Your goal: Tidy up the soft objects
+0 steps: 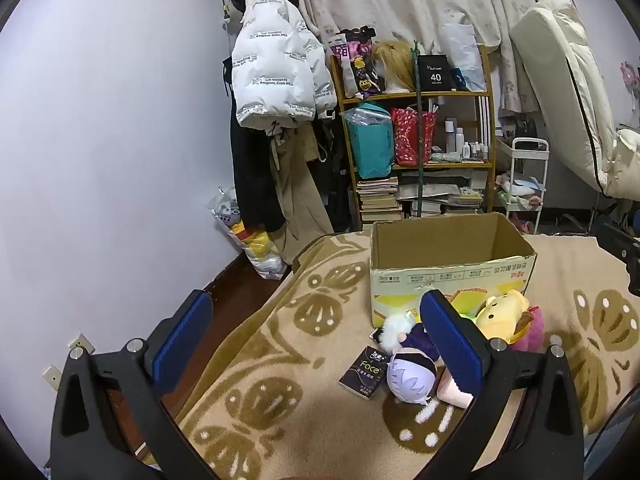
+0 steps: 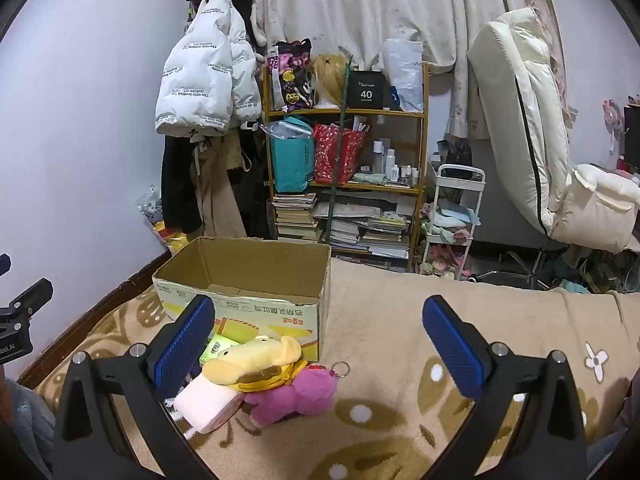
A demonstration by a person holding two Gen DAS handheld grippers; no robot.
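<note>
An open cardboard box (image 1: 448,264) (image 2: 248,288) stands on the patterned beige blanket. In front of it lies a heap of soft toys: a yellow plush (image 1: 504,314) (image 2: 256,360), a pink plush (image 1: 534,332) (image 2: 298,394), a doll with a pale purple head (image 1: 412,378), a black and white fluffy toy (image 1: 394,330) and a pale pink soft block (image 2: 204,404). My left gripper (image 1: 316,334) hangs open above the blanket, left of the heap. My right gripper (image 2: 318,336) is open too, above the pink plush. Nothing sits between either pair of fingers.
A dark tissue pack (image 1: 362,372) lies beside the doll. Behind the bed stand a wooden shelf (image 1: 416,98) full of bags and books, hanging coats (image 1: 276,64), a white trolley (image 2: 452,220) and a cream recliner (image 2: 532,140). The bed's left edge (image 1: 240,300) drops to dark floor.
</note>
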